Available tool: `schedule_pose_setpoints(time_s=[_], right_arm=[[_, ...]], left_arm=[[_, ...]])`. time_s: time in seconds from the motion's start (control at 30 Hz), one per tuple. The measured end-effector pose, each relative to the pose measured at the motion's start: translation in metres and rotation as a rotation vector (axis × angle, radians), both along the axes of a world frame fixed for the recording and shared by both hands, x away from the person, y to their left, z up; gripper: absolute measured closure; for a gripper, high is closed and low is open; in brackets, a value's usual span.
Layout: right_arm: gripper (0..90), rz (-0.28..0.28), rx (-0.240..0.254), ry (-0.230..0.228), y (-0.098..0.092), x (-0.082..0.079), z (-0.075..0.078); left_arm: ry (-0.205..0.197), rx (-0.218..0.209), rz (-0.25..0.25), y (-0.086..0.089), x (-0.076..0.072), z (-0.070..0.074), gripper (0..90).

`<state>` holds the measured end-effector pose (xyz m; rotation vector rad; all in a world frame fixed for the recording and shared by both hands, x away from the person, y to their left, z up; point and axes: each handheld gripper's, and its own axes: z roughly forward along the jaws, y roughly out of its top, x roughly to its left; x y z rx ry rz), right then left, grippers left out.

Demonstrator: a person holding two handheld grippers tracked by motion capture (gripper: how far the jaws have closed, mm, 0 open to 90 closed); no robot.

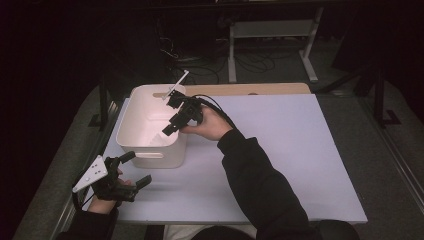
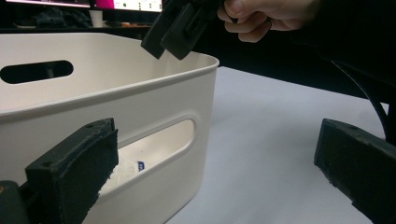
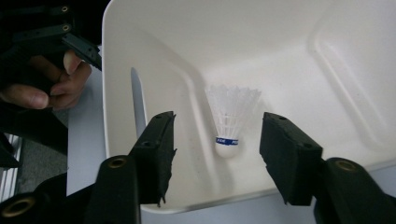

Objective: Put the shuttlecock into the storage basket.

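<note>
1. The thing I am working on is the white feathered shuttlecock with a blue band above its rounded cork tip point(image 3: 229, 122). It lies on the floor of the white plastic storage bin with slotted handles point(image 1: 131, 131), which sits at the left of the pale table top point(image 1: 280, 150).
2. I judge the shuttlecock to be very light and fragile. The skirt would crush or bend under a firm squeeze, while the cork tip is the stiffer part. I would therefore close on the tip or the banded collar just above it, gently, since it may roll or skid on the smooth plastic.
3. My right gripper point(image 3: 217, 140) hangs over the bin's near-right rim, tilted down into the bin. Its jaws stand wide apart, empty, with the shuttlecock framed between them but lower down and untouched.
4. In the high view the right forearm reaches forward and to the left across the table, wrist bent down so the gripper point(image 1: 181, 116) points into the bin.
5. My left gripper point(image 1: 131, 170) rests low on the table just beside the bin's near-left corner, jaws wide and holding nothing, facing the bin's handle slot point(image 2: 156, 147).
</note>
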<state>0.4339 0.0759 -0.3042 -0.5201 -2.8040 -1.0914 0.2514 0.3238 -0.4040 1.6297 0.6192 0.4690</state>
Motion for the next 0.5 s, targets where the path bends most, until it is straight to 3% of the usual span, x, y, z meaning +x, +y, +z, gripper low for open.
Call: schedule_pose_setpoints(time_s=[0.13,0.17,0.5], right_arm=[[36.8,-0.004,0.020,-0.009,-0.004,-0.001,0.003],[31.2,-0.010,0.023,-0.020,-0.007,-0.002,0.005],[19.5,-0.040,0.032,-0.039,-0.020,-0.004,0.010]], left_arm=[[0.002,0.000,0.000,0.000,0.000,0.000,0.0],[0.000,-0.002,0.000,0.000,0.000,0.000,0.0],[-0.001,-0.001,0.000,0.000,0.000,0.000,0.0]])
